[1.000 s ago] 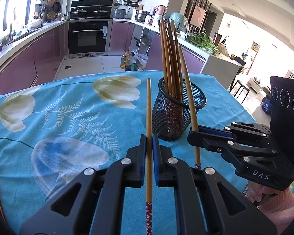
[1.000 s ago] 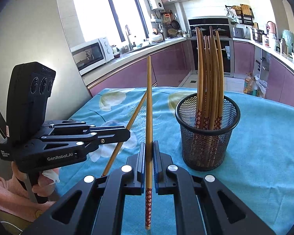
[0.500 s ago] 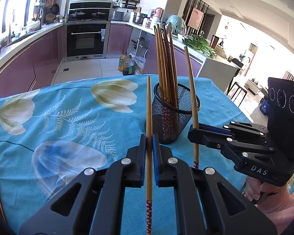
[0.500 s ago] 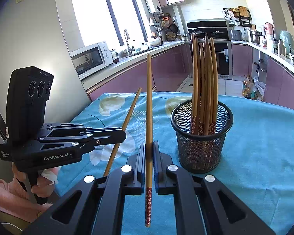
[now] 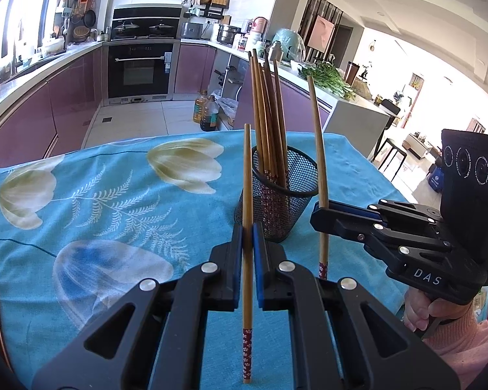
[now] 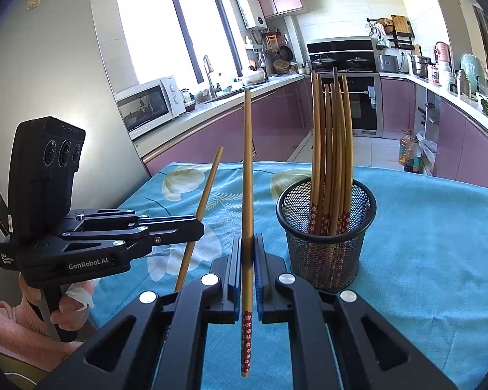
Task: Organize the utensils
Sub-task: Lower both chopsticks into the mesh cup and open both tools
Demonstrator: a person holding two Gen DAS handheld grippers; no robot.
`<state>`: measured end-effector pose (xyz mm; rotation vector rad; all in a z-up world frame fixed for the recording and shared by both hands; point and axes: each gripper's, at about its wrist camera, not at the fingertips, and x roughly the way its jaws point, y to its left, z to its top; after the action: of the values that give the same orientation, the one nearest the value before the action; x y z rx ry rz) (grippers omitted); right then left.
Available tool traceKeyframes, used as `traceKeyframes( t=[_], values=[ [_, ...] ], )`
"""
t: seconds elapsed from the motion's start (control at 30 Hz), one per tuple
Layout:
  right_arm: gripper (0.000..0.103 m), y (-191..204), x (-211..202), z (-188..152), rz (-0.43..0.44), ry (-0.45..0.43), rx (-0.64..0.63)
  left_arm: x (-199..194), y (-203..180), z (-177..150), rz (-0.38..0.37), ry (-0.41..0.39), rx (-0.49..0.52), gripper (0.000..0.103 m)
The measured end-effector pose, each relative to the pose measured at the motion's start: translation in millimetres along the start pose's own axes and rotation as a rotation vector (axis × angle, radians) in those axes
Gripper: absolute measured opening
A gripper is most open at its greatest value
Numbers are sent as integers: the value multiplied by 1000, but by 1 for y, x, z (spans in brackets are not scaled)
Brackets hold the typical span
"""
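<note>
A black mesh cup [image 5: 278,195] stands on the blue flowered tablecloth [image 5: 97,195] and holds several wooden chopsticks [image 5: 266,113]; it also shows in the right wrist view [image 6: 325,227]. My left gripper [image 5: 248,230] is shut on one upright chopstick [image 5: 248,195], near side of the cup. My right gripper [image 6: 248,243] is shut on another upright chopstick [image 6: 248,169], left of the cup in its view. Each gripper shows in the other's view: the right gripper [image 5: 320,209] and the left gripper [image 6: 195,227].
The table's far edge [image 5: 179,136] drops to the kitchen floor, where oil bottles [image 5: 206,113] stand. Purple cabinets, an oven [image 5: 140,68] and a microwave [image 6: 149,104] are beyond. The person's hands [image 6: 71,299] hold the gripper handles at the near corners.
Both grippers, still shut on their chopsticks, have drawn back and risen a little; the cup looks smaller and farther. The right gripper's chopstick stands more upright than before.
</note>
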<state>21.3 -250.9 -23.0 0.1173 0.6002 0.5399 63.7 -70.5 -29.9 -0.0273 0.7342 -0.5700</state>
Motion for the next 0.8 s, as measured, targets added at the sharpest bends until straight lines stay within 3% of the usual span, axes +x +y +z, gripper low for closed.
traceKeyframes(
  t=[0.8],
  values=[
    [6, 2, -8, 7, -8, -37, -6, -3, -6, 6, -22, -17, 7, 7]
  ],
)
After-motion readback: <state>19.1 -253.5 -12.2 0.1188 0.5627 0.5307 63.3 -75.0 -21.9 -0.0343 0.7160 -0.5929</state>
